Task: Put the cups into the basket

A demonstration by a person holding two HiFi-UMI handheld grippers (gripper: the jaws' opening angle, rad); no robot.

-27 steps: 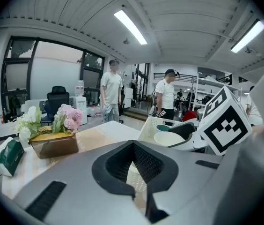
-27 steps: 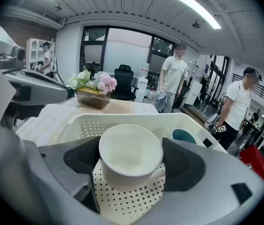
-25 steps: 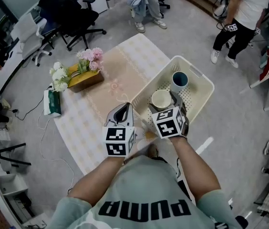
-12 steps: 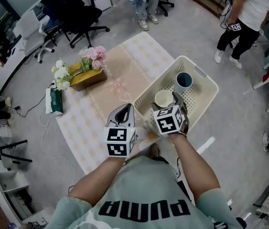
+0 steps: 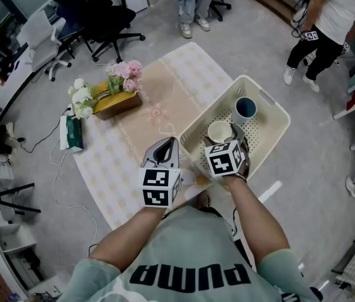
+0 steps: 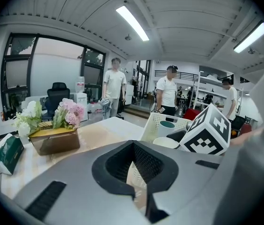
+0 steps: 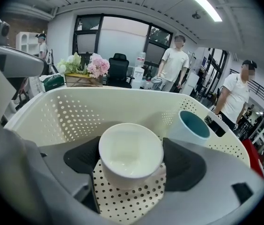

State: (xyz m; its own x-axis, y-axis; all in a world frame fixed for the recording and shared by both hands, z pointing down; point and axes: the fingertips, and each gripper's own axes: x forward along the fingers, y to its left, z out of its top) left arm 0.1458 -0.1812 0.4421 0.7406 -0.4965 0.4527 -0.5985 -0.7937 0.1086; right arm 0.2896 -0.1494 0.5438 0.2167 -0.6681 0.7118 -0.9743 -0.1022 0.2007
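tissue pack [image 5: 72, 133]: far left on the table [image 5: 165, 83], lying flat beside the flower box
flower box [image 5: 112, 100]: brown box of pink and white flowers, upright, well apart from both grippers
left gripper [image 5: 162, 148]: over the cloth just left of the basket; jaws closed together, tips meeting, nothing between them, only cloth visible through the gap in the pads
basket [image 5: 277, 105]: cream, perforated, on the table's right side, overhanging the edge; both cups are inside it
white cup [image 7: 130, 154]: upright in the near part of the basket, mouth up, empty; can't tell if its base sits on the basket floor
right gripper [image 5: 225, 137]: reaching into the basket; jaws clamped on the white cup, one dark pad against each side
blue cup [image 5: 245, 108]: upright, teal inside, just beyond and right of the white cup, near the far wall by the handle slot; not touching either gripper
office chairs [image 5: 99, 21]: on the floor past the table's far left corner
person [image 5: 328, 11]: standing on the floor at far right, well apart from the table
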